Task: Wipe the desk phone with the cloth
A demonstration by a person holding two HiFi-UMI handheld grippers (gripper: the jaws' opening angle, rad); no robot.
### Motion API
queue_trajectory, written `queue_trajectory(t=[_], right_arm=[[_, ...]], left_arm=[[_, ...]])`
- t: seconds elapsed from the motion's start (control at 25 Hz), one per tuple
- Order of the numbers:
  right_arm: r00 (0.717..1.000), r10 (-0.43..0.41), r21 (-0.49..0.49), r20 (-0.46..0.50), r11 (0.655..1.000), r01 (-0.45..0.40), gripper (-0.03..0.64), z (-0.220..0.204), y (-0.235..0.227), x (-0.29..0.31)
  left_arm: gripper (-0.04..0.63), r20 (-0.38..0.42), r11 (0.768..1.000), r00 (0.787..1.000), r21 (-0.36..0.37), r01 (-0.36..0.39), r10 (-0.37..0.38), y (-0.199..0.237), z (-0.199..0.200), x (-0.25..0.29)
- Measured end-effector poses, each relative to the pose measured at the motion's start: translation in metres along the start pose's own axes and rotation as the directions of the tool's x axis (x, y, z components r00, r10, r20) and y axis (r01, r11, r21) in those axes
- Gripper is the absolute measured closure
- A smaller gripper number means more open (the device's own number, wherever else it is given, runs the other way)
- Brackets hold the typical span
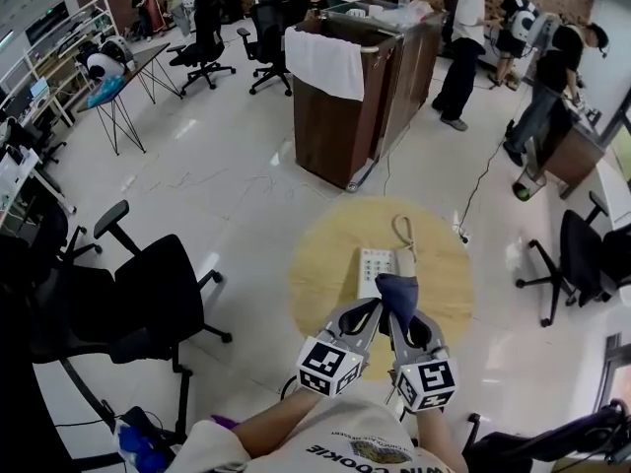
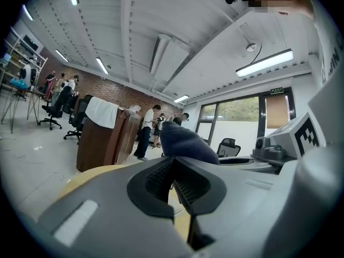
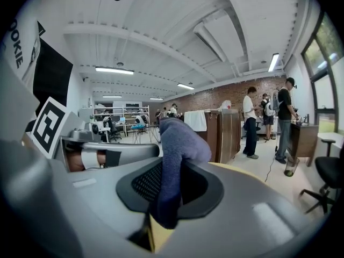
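Note:
A white desk phone (image 1: 376, 267) lies on the round wooden table (image 1: 325, 264), its handset (image 1: 405, 261) along the right side and the cord (image 1: 402, 229) looping behind. My right gripper (image 1: 399, 312) (image 3: 169, 183) is shut on a dark blue cloth (image 1: 397, 290) (image 3: 177, 138), which bunches up above the jaws just over the phone's near edge. My left gripper (image 1: 374, 309) (image 2: 173, 171) sits close beside it on the left, jaws shut with nothing between them. From the left gripper view the cloth (image 2: 188, 142) shows just beyond the jaws.
A tall brown cabinet (image 1: 347, 106) draped with a white towel (image 1: 324, 62) stands behind the table. A black office chair (image 1: 148, 299) is at the left and another (image 1: 582, 259) at the right. Several people (image 1: 463, 47) stand at the back right. A cable (image 1: 483, 180) trails over the floor.

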State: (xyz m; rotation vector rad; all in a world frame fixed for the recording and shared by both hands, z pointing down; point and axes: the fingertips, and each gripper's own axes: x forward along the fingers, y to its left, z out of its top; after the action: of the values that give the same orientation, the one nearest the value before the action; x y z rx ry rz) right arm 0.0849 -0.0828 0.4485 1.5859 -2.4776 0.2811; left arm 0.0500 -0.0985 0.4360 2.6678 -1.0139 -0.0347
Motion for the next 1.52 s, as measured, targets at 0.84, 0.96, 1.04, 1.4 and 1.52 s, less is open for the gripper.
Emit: queue_trajectory(t=[0.84, 0.96, 1.04, 1.4, 1.52], right_arm=[[0.992, 0.049, -0.143, -0.119, 0.988, -0.066, 0.552, 0.002, -0.065, 0.091], [0.985, 0.055, -0.178, -0.165, 0.98, -0.084, 0.552, -0.003, -0.079, 0.112], [0.977, 0.06, -0.219, -0.203, 0.97, -0.105, 0.552, -0.008, -0.084, 0.128], [0.879, 0.064, -0.481, -0.473, 0.817, -0.319, 0.552, -0.057, -0.084, 0.198], [0.834, 0.024, -0.524, -0.552, 0.768, -0.369, 0.552, -0.085, -0.089, 0.212]], left_arm=[[0.603, -0.009, 1.0, 1.0, -0.01, -0.024, 0.024, 0.047, -0.003, 0.04], [0.603, -0.016, 0.999, 0.999, -0.029, -0.044, 0.044, 0.051, -0.011, 0.039], [0.603, -0.025, 0.998, 0.998, -0.037, -0.053, 0.052, 0.053, -0.018, 0.038], [0.603, -0.03, 0.995, 0.997, -0.059, -0.074, 0.073, 0.063, -0.025, 0.032], [0.603, -0.028, 0.994, 0.996, -0.061, -0.089, 0.088, 0.071, -0.024, 0.028]])
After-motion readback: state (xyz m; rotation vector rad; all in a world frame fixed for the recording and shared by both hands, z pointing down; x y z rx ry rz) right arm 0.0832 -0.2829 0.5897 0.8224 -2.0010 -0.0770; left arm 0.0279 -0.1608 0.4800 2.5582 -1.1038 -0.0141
